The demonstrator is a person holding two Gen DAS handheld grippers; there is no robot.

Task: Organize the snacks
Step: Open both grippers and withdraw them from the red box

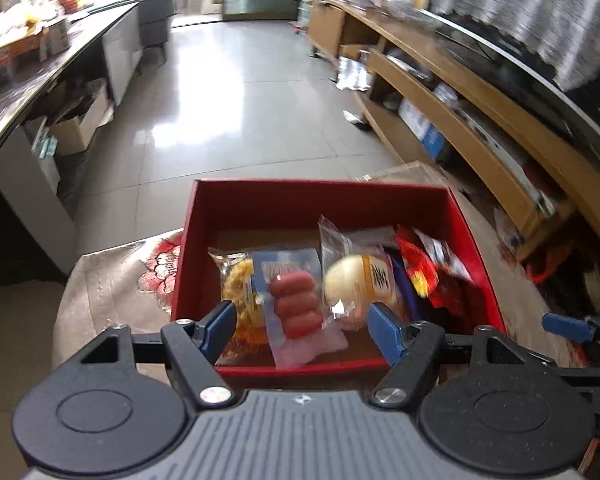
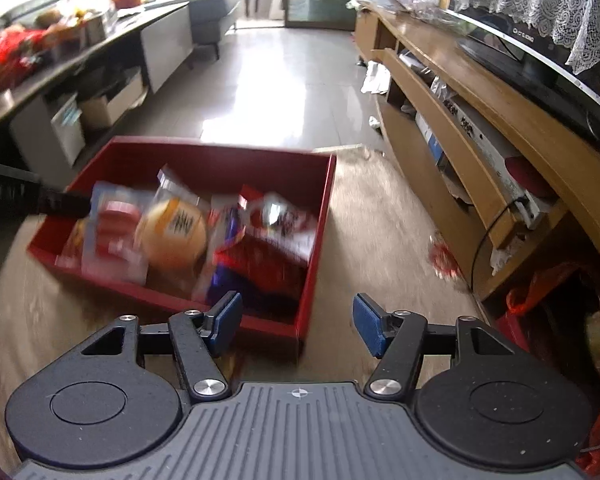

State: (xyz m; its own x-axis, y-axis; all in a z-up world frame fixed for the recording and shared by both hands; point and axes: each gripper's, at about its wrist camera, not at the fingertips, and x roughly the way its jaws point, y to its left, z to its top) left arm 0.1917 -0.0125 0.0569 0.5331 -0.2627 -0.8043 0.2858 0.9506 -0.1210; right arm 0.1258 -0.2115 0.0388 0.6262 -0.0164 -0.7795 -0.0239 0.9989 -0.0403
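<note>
Snacks look already packed in the red box (image 1: 260, 204) on the tabletop, sausage pack (image 1: 296, 304) centre; left gripper (image 1: 302, 320) and right gripper (image 2: 298, 322) fingers open, empty; next: probably straighten packs.

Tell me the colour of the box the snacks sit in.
Red, inside and out. The box shows most sharply in the left wrist view.

The box (image 1: 476, 248) is deep red. In it lie pink-red sausages (image 1: 294, 306) in clear wrap, a pale cream bun (image 1: 346, 280) with an orange label, a yellow snack (image 1: 236, 284), and a red-and-yellow packet (image 1: 418, 272). The cloth (image 1: 112, 280) is beige with red flowers. Gripper pads (image 1: 384, 330) are blue on black.
</note>
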